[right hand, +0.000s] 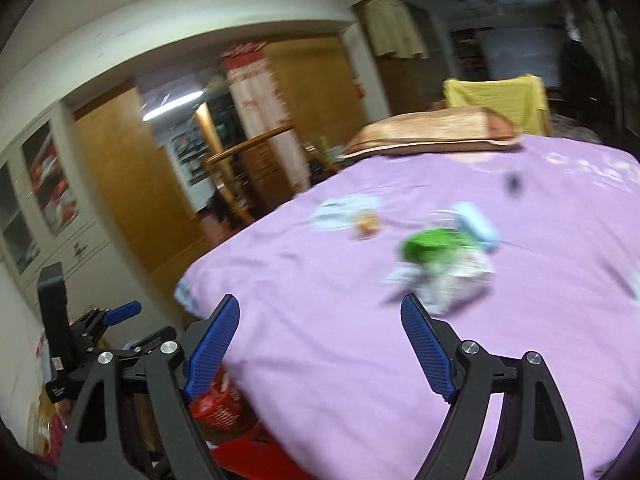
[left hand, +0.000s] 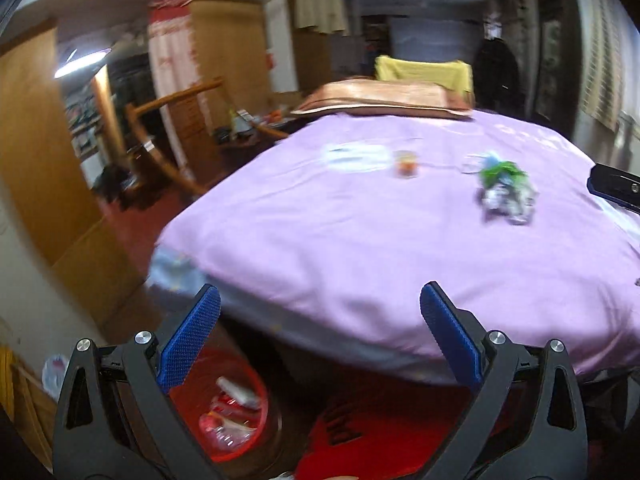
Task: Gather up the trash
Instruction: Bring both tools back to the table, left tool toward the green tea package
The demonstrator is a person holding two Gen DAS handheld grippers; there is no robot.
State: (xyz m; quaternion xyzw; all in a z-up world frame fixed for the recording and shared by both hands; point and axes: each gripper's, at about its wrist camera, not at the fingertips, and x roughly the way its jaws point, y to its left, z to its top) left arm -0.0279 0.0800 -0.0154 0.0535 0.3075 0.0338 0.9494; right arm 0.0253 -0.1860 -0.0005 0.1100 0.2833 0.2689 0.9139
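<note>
— Where do we stand?

— At the foot of the bed (left hand: pixel 360 248), both grippers empty. Our left gripper (left hand: pixel 320 332) holds its blue pads wide apart above the bed's near corner; our right gripper (right hand: pixel 320 340) is spread just as wide over the lilac cover, nothing between either pair.

— And the trash?

— A crumpled green-and-white wrapper (right hand: pixel 444 268) lies mid-bed, just beyond the right gripper's fingertips, with a pale blue scrap (right hand: pixel 480 228) touching its far side. Farther back sit a flat white packet (left hand: pixel 356 158) and a small orange-tinted cup (left hand: pixel 407 163), close together. The red basket (left hand: pixel 236 408) waits on the floor below the bed's corner, already holding wrappers.

— How do we do this pickup well?

— We judge the wrapper is the right hand's job: keep the jaws wide, come in low so one pad slides each side of the bundle, and close on its bulk, not a loose flap. We press lightly, since the soft cover could get pinched. The frames are blurred, so we slow down before closing.
</note>
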